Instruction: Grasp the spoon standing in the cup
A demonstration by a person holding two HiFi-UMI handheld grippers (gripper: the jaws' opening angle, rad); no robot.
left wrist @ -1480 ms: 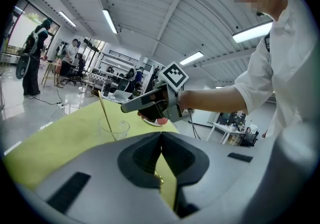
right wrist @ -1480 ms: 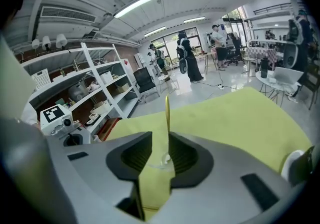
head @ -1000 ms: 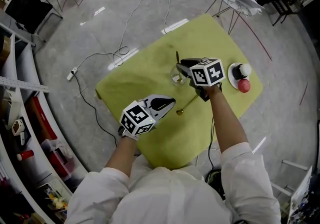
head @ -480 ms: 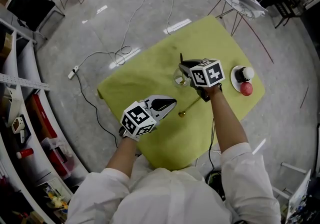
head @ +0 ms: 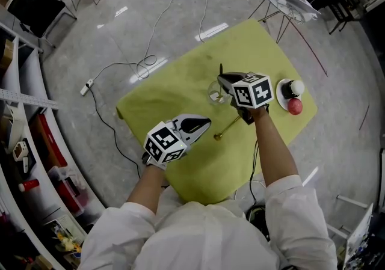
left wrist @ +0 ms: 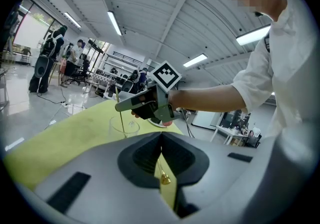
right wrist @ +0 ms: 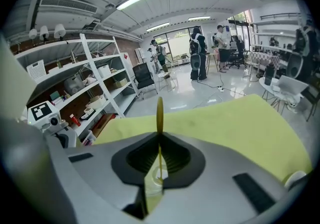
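— Over the table (head: 174, 91) in the head view, where does the spoon (head: 220, 71) stand?
— Upright in the glass cup (head: 215, 92); your right gripper (head: 222, 80) sits at its handle, your left gripper (head: 207, 122) well apart.
— Left gripper view?
— Your left jaws are pressed together on nothing.
— Right gripper view?
— Your jaws are closing, thin handle pinched between them. Probably light, stiff, slick metal: take it high on the handle, clear of the fragile glass.

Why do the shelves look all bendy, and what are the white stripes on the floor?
Right gripper view: the wide lens bends the shelves and darkens the corners. Head view: the stripes look like lamp glare on the shiny floor. Left gripper view: the ceiling curves the same way.
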